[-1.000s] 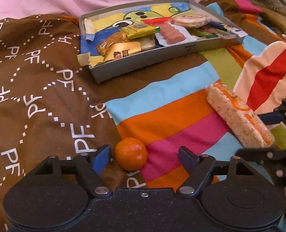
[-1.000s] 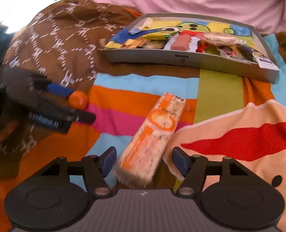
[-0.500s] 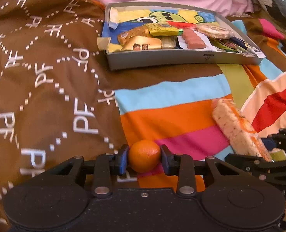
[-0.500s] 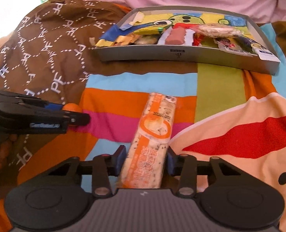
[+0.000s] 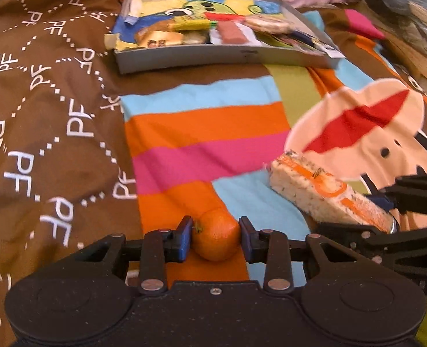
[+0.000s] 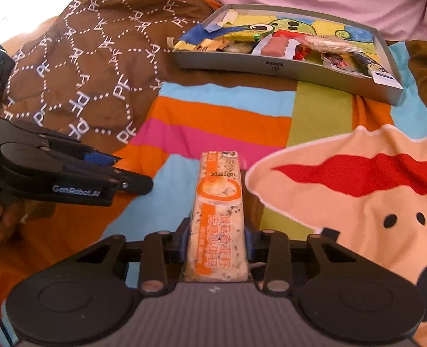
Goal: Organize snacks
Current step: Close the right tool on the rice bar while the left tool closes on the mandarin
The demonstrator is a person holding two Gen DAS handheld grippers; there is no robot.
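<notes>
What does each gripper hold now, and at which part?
The left gripper holds the mandarin by its sides. The right gripper holds the orange snack bar across its near end.

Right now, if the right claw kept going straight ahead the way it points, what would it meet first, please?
Probably the grey snack tray. The right claw, shut on the orange-wrapped snack bar, points across bare striped bedspread toward the tray's near wall; depth is uncertain.
</notes>
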